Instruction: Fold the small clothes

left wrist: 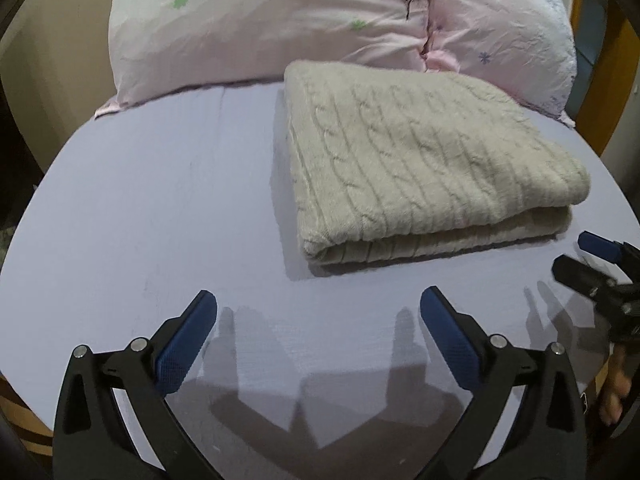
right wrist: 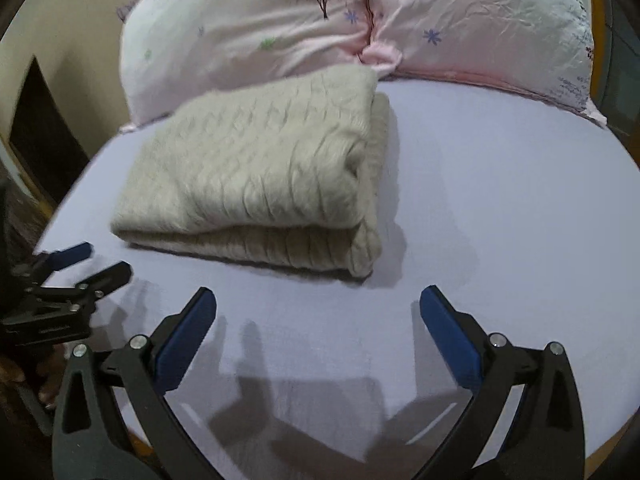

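A beige cable-knit sweater (left wrist: 424,160) lies folded into a thick rectangle on the lavender bed sheet (left wrist: 160,208). It also shows in the right wrist view (right wrist: 256,176). My left gripper (left wrist: 318,308) is open and empty, hovering over bare sheet in front of the sweater's near edge. My right gripper (right wrist: 318,306) is open and empty, in front of the sweater's near right corner. Each gripper appears at the edge of the other's view: the right gripper (left wrist: 584,256) and the left gripper (right wrist: 96,260), both open.
Two pink floral pillows (left wrist: 280,24) (right wrist: 480,32) lie at the head of the bed, right behind the sweater. A wooden bed frame (left wrist: 616,92) edges the right side. A beige wall and a dark opening (right wrist: 44,128) are at the left.
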`<state>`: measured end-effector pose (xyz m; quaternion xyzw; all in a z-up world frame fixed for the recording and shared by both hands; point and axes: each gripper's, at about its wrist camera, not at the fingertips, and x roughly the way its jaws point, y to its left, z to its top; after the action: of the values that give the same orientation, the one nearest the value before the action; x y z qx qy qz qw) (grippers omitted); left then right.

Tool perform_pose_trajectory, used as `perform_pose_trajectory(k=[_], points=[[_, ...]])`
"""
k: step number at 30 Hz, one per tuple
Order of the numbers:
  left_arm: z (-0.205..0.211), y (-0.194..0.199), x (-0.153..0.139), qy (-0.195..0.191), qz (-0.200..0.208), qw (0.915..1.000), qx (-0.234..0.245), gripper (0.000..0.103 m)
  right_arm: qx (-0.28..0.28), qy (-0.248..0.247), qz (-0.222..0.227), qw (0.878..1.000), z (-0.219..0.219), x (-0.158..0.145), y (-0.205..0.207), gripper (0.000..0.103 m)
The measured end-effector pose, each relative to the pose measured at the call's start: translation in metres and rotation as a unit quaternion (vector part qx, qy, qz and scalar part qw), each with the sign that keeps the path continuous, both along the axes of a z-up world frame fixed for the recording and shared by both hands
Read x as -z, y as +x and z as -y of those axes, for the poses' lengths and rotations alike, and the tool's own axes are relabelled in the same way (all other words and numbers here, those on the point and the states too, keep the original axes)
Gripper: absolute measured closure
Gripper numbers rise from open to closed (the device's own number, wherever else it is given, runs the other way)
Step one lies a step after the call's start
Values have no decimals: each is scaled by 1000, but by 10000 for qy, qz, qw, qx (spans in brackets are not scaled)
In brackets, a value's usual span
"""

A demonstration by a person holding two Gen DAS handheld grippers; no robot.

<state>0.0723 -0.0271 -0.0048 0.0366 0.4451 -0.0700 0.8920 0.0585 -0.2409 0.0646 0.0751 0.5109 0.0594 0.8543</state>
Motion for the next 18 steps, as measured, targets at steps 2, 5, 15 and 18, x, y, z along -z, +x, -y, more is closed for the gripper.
perform_pose_trajectory(k=[2,5,15,18], points=[[0,1,5,19,-91,10000,-31,1,42,-259,-32,9997,-8,6,0,2],[0,0,6,103,-53,9999,-76,1,44,-602,-32,9982,-17,10,0,2],[-4,-2,6,89,30,9999,-79,1,116,-762,-6,9970,-18,12,0,2],[-4,-2,5,100,25,9999,-76,1,116,-763,-6,9970,-18,11,0,2]])
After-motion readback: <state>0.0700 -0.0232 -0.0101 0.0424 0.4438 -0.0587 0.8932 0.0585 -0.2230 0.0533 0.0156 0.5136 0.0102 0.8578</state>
